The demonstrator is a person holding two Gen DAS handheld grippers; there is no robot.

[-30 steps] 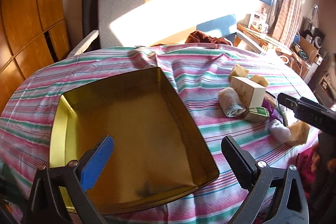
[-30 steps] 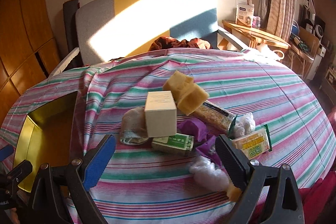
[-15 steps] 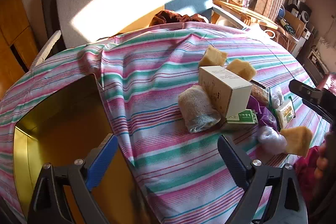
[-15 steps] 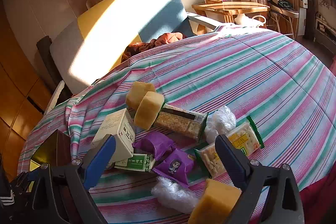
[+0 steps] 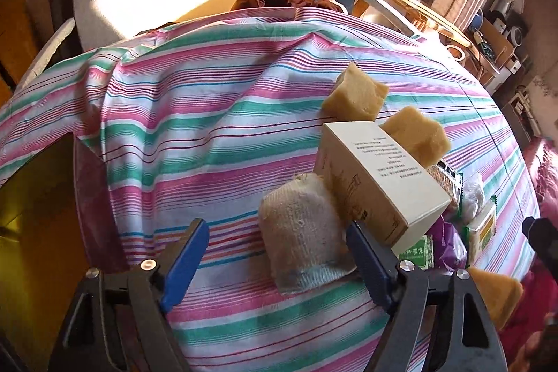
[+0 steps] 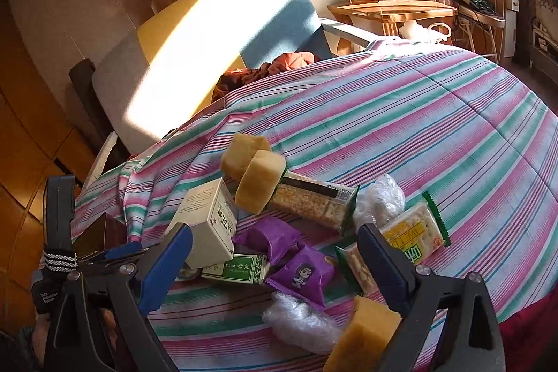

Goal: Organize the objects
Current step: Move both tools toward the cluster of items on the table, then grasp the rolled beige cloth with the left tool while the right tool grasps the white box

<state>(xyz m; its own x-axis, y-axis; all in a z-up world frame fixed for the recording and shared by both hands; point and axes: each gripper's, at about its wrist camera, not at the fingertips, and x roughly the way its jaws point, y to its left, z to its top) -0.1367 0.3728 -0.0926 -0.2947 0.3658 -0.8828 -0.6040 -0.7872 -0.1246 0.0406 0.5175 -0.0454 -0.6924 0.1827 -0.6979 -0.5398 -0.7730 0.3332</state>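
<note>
Two blue-padded jaws of the left gripper [image 5: 277, 262], just closing yet still apart, straddle a soft woven cloth bundle [image 5: 303, 232] on the striped tablecloth [image 5: 209, 135], touching a smooth cream carton [image 5: 376, 183], with spongy yellow blocks [image 5: 355, 96] beyond, while the right gripper [image 6: 275, 262] gapes empty.

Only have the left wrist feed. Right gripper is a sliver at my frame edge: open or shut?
Observer: Open. In the right wrist view the right gripper has its jaws wide apart with nothing pinched.
Operator: What's ahead of it? I only see a scrap of purple.
Observer: Two purple packets, overlapping, lie between its fingers, next to a flat green box.
Operator: Anything nearer than those?
Observer: A crumpled clear plastic bundle, beside the yellow sponge block by the right finger.
</note>
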